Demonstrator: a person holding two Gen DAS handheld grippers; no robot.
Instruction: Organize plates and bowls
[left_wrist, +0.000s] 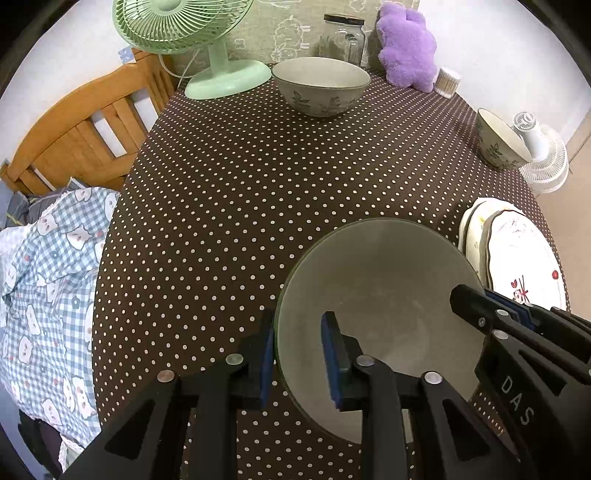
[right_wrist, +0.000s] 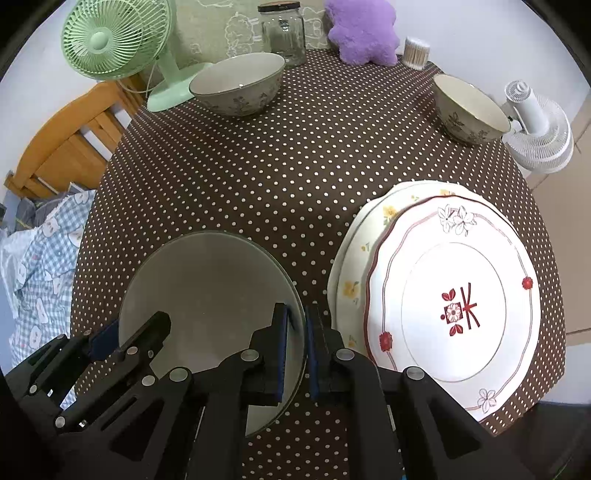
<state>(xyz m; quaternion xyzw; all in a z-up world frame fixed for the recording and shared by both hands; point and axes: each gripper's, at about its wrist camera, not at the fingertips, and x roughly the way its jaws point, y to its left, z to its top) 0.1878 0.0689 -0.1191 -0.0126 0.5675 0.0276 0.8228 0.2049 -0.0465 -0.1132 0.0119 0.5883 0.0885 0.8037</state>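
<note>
A plain grey bowl (left_wrist: 376, 295) (right_wrist: 207, 288) is at the near side of the brown dotted table (left_wrist: 221, 184); I cannot tell whether it rests on the cloth. My left gripper (left_wrist: 299, 332) (right_wrist: 133, 326) is shut on its left rim, one finger outside and one inside. On the opposite rim, my right gripper (right_wrist: 297, 314) (left_wrist: 480, 299) is shut the same way. Just right of the bowl lies a stack of plates (right_wrist: 450, 291) (left_wrist: 517, 254), the red-flowered one on top. A large floral bowl (left_wrist: 320, 86) (right_wrist: 238, 83) stands at the back, a smaller one (left_wrist: 500, 142) (right_wrist: 469, 110) at the right edge.
Along the back stand a green fan (left_wrist: 184, 29), a glass jar (left_wrist: 345, 37), a purple plush (left_wrist: 406, 48) and a cotton-swab pot (left_wrist: 448, 81). A white fan (right_wrist: 539, 129) is beyond the right edge. A wooden chair (left_wrist: 85, 129) and checked cloth (left_wrist: 48, 277) are left.
</note>
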